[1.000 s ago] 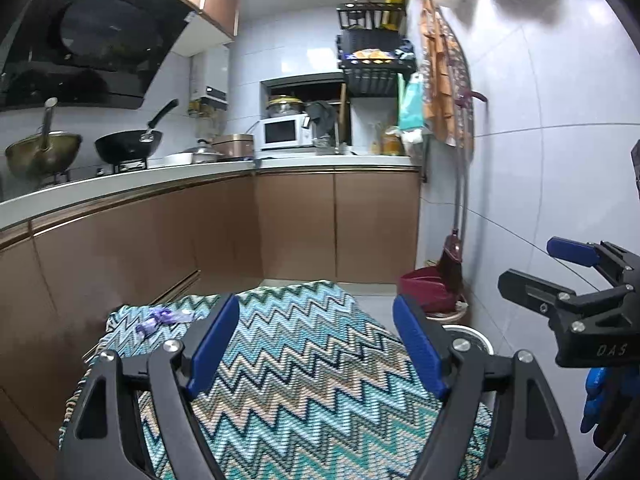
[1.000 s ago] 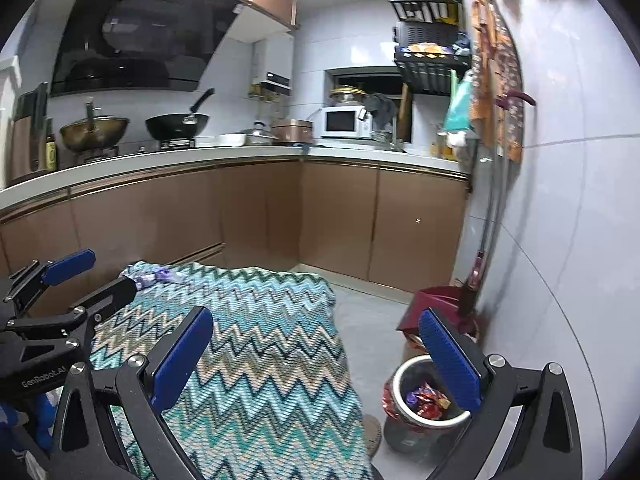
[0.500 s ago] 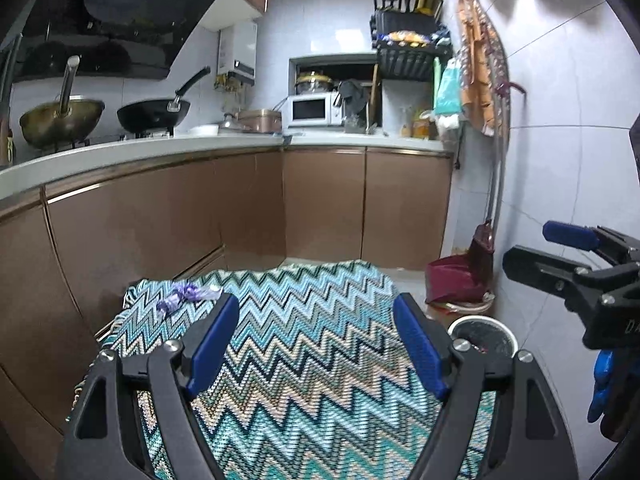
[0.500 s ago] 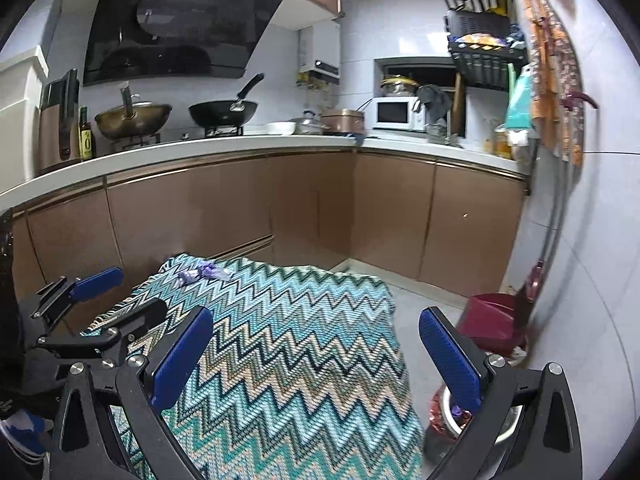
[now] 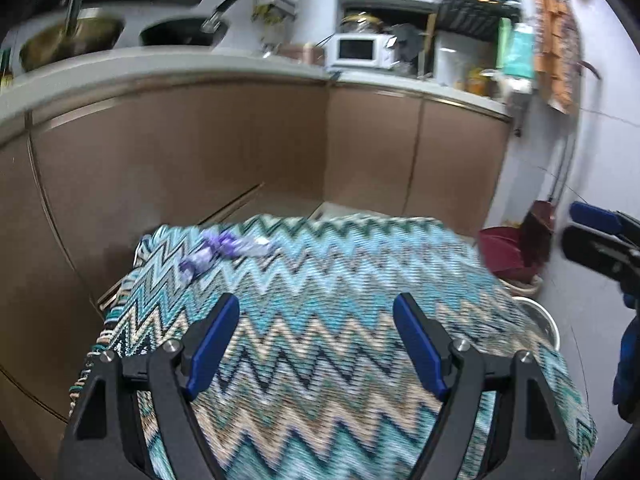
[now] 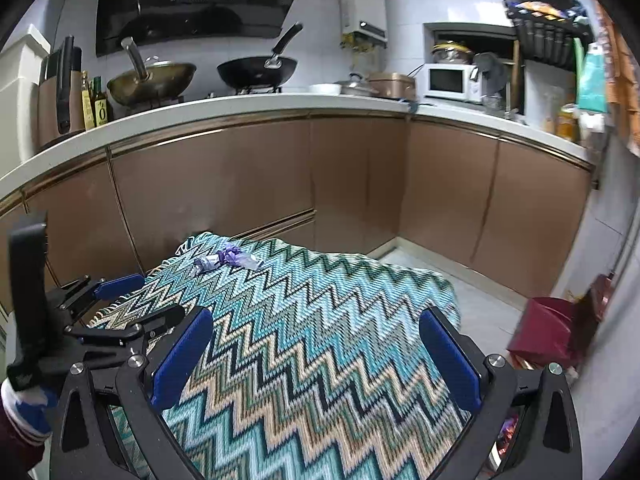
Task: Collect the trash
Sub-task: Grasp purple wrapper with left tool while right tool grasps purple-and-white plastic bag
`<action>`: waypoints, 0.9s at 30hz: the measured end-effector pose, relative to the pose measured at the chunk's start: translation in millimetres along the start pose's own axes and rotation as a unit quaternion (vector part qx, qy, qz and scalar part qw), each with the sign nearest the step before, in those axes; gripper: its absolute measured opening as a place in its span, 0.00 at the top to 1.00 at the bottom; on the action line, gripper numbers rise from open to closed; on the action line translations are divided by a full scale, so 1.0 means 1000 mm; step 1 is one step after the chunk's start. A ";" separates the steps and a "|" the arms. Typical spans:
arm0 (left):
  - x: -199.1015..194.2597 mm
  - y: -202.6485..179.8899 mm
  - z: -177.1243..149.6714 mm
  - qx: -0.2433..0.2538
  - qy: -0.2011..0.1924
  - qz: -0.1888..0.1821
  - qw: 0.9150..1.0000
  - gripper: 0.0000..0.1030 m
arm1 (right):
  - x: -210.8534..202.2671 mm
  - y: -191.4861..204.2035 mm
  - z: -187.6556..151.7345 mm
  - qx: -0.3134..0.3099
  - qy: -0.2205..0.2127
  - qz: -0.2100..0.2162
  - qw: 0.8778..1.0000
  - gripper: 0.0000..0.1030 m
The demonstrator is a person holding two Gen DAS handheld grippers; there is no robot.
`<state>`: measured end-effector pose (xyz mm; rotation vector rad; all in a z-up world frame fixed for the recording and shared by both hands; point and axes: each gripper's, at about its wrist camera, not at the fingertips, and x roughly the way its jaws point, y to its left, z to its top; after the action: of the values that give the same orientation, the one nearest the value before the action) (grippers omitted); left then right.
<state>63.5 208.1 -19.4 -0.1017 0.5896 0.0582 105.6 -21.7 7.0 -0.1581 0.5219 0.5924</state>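
A crumpled purple and silver wrapper lies near the far left corner of a table under a zigzag cloth; it also shows in the right wrist view. My left gripper is open and empty above the cloth's near part, short of the wrapper. My right gripper is open and empty above the cloth, to the right of the left one. A metal trash bin stands on the floor right of the table, partly hidden by the cloth.
Brown kitchen cabinets wrap the far side and left. A red dustpan and broom lean at the right wall. The worktop holds a wok, a pan and a microwave.
Both grippers have dropped lower and moved forward and left over the cloth, toward the wrapper. The bin has slid almost out of the right wrist view. Both stay open.
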 end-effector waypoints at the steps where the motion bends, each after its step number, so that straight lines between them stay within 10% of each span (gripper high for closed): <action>1: 0.009 0.012 0.001 -0.008 0.007 0.001 1.000 0.24 | 0.011 -0.001 0.003 -0.001 0.003 0.008 1.000 0.00; 14: 0.138 0.125 0.036 -0.015 0.073 0.011 0.997 0.25 | 0.158 0.000 0.026 0.002 0.066 0.088 0.994 0.10; 27: 0.222 0.158 0.029 0.004 0.142 -0.006 0.990 0.60 | 0.280 0.048 0.041 -0.061 0.113 0.162 0.978 0.22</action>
<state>250.1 374.2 -131.7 -0.1076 0.8743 0.0298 292.6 167.4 -101.1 -0.2618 0.7404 0.9313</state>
